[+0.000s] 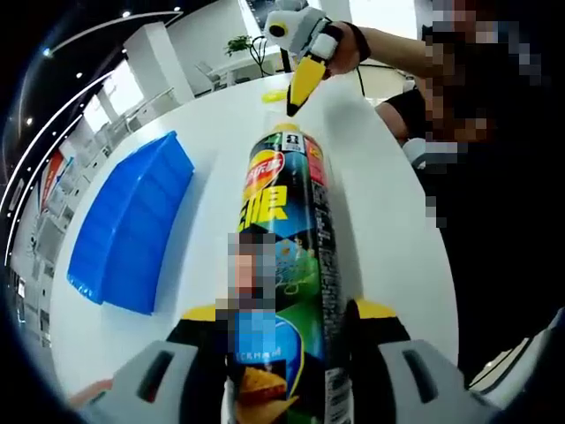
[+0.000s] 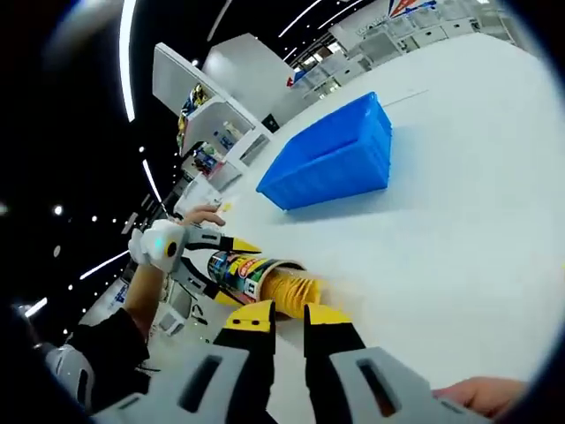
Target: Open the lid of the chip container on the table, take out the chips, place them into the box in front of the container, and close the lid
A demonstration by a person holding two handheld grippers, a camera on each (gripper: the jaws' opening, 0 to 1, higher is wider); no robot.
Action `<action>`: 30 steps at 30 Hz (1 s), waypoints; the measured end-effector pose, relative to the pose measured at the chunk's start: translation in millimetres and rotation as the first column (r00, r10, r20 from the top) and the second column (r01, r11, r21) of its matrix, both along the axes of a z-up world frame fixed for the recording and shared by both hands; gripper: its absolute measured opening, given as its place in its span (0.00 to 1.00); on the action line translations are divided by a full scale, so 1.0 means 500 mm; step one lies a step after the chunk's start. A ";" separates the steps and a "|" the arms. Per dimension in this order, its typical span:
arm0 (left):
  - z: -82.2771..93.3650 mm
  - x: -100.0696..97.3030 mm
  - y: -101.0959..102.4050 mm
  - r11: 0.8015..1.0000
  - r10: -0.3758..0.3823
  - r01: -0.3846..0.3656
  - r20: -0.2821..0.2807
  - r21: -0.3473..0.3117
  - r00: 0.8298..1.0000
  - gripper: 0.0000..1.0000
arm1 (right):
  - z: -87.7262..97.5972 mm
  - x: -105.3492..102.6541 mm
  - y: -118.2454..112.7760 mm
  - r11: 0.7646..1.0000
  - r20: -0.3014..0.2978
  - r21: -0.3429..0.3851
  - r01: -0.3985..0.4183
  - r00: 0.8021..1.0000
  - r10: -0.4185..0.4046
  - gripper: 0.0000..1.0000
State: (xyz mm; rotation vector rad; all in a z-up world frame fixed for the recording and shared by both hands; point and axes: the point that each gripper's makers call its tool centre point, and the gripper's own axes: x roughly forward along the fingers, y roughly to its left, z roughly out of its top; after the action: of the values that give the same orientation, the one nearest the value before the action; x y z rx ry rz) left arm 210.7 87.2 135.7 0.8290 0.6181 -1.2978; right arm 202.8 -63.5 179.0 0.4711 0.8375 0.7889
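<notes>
Glossy printed cardboard makes up the chip can [image 1: 287, 265], a long slim tube lying on its side across the white surface [image 1: 380, 203]. The left gripper [image 1: 287, 353] has its yellow-tipped jaws clamped on the tube's lower body, one on each flank. In the right gripper view the lid is already off and a stack of pale yellow chips [image 2: 296, 290] pokes out of the open mouth, touching the surface.

The right gripper [image 2: 284, 320] sits just at that stack, its jaws close together with a narrow gap; whether they pinch any chips I cannot tell. In the left gripper view it shows as a yellow point at the can's far end. A small yellow disc [image 1: 274, 95] lies beyond the can, possibly the lid, too small to be sure. The blue box [image 1: 132, 225] stands near, to one side of the can and apart from it.

The tube is likely light and fairly stiff but slick, and would dent under a hard squeeze, so the mid-body hold looks sound. The chips are the delicate part: thin, brittle, nested, apt to crack or fan apart. They would best be taken across the stack's sides with gentle pressure, a few at a time, and carried low to the box.
</notes>
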 end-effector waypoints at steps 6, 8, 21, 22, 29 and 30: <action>0.000 0.002 0.000 1.000 -0.001 0.001 -0.002 -0.004 1.000 0.55 | -0.007 0.003 -0.012 0.996 0.024 -0.088 0.018 1.000 -0.016 0.12; 0.000 0.003 0.001 1.000 -0.002 0.002 -0.002 -0.004 1.000 0.55 | -0.010 0.001 -0.009 0.994 0.024 -0.103 0.023 0.999 -0.020 0.12; 0.003 0.003 0.001 1.000 -0.008 0.009 0.018 -0.026 1.000 0.55 | -0.034 -0.001 0.000 0.990 0.041 -0.128 0.066 0.997 -0.062 0.07; 0.003 0.003 0.001 1.000 -0.009 0.009 0.018 -0.027 1.000 0.55 | -0.031 0.004 -0.001 0.990 0.041 -0.110 0.083 0.996 -0.079 0.06; 0.003 0.004 0.001 1.000 -0.011 0.012 0.015 -0.029 1.000 0.55 | -0.029 0.011 -0.009 0.987 0.064 -0.127 0.096 0.994 -0.089 0.02; 0.003 0.004 0.001 1.000 -0.011 0.012 0.015 -0.029 1.000 0.55 | -0.029 0.012 -0.010 0.987 0.067 -0.131 0.095 0.994 -0.086 0.02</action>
State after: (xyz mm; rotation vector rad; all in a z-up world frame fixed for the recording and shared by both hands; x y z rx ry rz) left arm 212.8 87.8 137.4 0.8188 0.5824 -1.3070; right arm 208.6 -68.4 164.5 0.3616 0.8005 0.6560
